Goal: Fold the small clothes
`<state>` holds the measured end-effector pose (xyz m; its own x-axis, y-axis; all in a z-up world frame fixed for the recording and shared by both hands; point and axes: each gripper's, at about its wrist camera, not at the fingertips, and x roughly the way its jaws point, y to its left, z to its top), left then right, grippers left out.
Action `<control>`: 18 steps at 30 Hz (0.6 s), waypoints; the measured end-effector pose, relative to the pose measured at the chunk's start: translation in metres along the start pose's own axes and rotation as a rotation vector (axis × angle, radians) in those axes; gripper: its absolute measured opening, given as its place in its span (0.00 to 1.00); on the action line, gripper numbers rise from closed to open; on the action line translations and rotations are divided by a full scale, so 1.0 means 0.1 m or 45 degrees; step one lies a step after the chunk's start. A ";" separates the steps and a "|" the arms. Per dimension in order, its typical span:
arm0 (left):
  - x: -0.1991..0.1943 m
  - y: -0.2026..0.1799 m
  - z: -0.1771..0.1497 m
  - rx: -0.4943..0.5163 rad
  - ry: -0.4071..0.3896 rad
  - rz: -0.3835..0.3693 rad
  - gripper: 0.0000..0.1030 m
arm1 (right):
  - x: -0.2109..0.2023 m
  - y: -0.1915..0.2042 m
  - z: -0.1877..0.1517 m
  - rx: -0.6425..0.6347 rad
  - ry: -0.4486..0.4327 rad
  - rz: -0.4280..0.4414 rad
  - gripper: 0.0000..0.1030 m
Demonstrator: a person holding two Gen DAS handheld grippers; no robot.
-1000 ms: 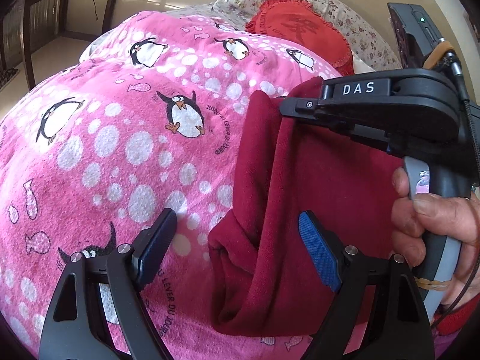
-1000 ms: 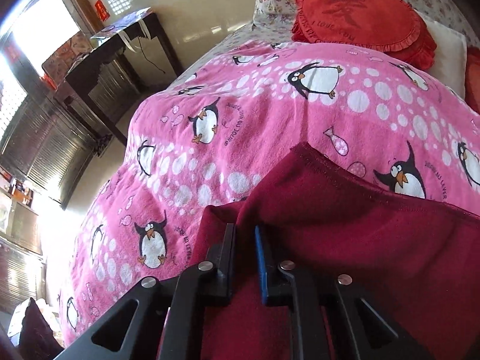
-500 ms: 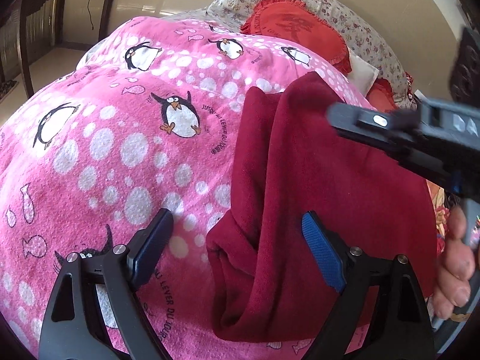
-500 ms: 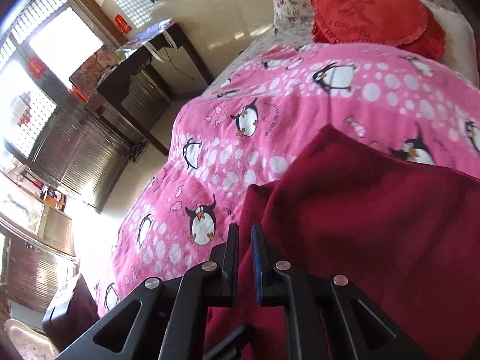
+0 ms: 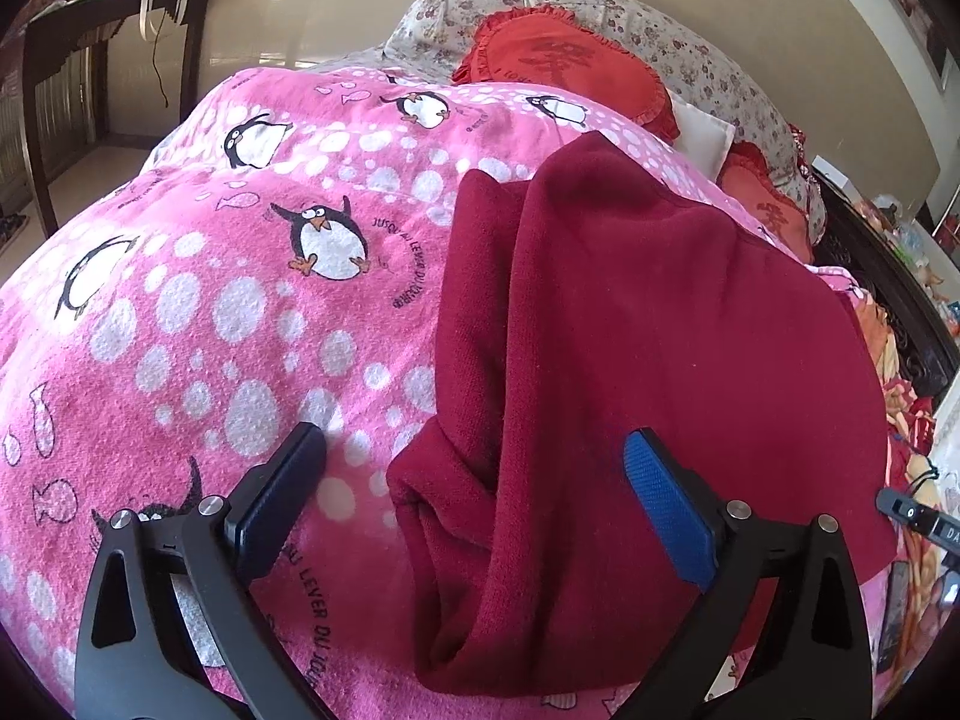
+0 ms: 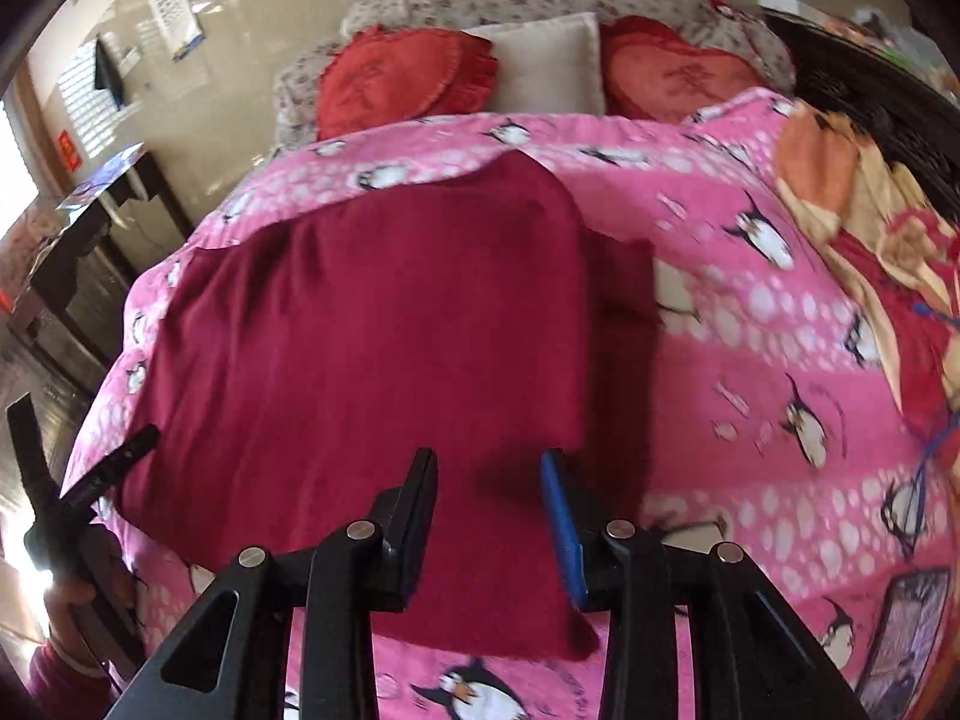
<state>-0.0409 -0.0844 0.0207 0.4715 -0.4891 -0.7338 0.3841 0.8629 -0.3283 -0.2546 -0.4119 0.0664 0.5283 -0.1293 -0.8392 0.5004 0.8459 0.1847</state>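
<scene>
A dark red garment (image 5: 630,330) lies folded on the pink penguin blanket (image 5: 210,300), with a bunched fold along its left edge. My left gripper (image 5: 474,468) is open and empty, hovering over the garment's near left corner. In the right wrist view the garment (image 6: 372,330) lies flat with a second layer showing at its right side. My right gripper (image 6: 486,480) is open and empty just above the garment's near edge. The left gripper's tip (image 6: 114,468) shows at the left of that view.
Red cushions (image 5: 558,78) and floral pillows (image 5: 690,48) lie at the bed's head. A dark wooden desk (image 5: 90,30) stands left of the bed. A heap of orange and red clothes (image 6: 870,228) lies at the right, with a phone (image 6: 906,630) near it on the blanket.
My right gripper has opened, let go of the garment's edge and drawn back to the right. The garment now lies flat. My left gripper has stayed open and barely moved.
</scene>
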 end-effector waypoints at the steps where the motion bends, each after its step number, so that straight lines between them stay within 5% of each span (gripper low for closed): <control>1: 0.01 -0.02 0.00 0.010 0.003 0.014 0.97 | 0.04 -0.08 -0.06 0.032 0.015 0.040 0.33; 10: 0.05 -0.07 0.00 0.039 0.008 0.049 0.97 | -0.25 0.10 -0.09 -0.029 -0.042 0.049 0.33; 18: 0.06 -0.06 0.00 0.045 0.011 0.048 0.98 | -0.02 0.09 -0.25 0.019 0.006 -0.019 0.33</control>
<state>-0.0407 -0.0926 0.0186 0.4792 -0.4550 -0.7506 0.3942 0.8756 -0.2792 -0.2688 -0.3914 0.0572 0.5174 -0.1391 -0.8444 0.5181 0.8363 0.1797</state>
